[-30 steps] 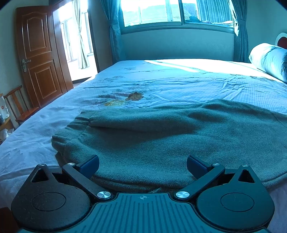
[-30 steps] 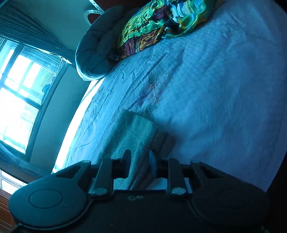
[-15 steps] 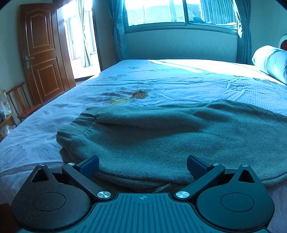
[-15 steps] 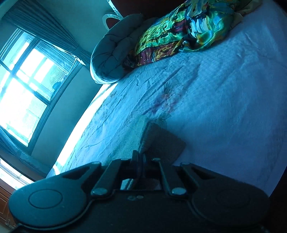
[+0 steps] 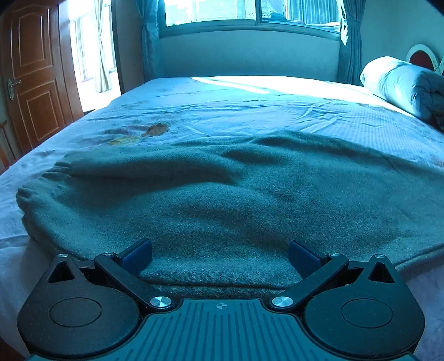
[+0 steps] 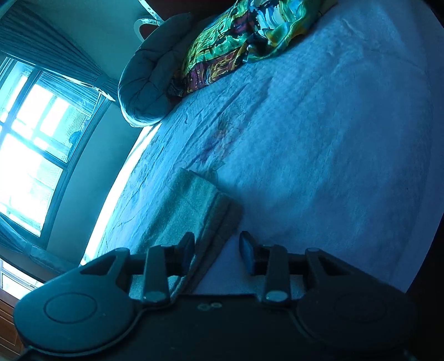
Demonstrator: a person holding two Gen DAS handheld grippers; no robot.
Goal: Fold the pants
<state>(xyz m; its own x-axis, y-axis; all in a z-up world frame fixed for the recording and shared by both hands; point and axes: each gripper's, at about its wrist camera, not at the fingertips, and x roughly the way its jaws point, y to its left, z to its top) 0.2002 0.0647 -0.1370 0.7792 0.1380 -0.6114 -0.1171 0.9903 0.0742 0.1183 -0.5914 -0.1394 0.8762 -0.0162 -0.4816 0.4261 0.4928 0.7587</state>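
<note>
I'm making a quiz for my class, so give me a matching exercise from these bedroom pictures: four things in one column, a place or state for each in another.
1. grey-green fleece pants
2. brown panelled wooden door
3. bright multicoloured patterned cloth
4. left tongs

A. at the head of the bed
B. wide open
C. spread on the bedsheet
D. beyond the bed's left edge, left wrist view

Pairs: 1-C, 2-D, 3-A, 4-B

Blown-out window glare, blue cast, curved dark fisheye corners.

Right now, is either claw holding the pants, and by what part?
Nothing is held. The left claw stands wide open over the pants' near edge. The right claw is opening, with the hem end loose between its fingers.
</note>
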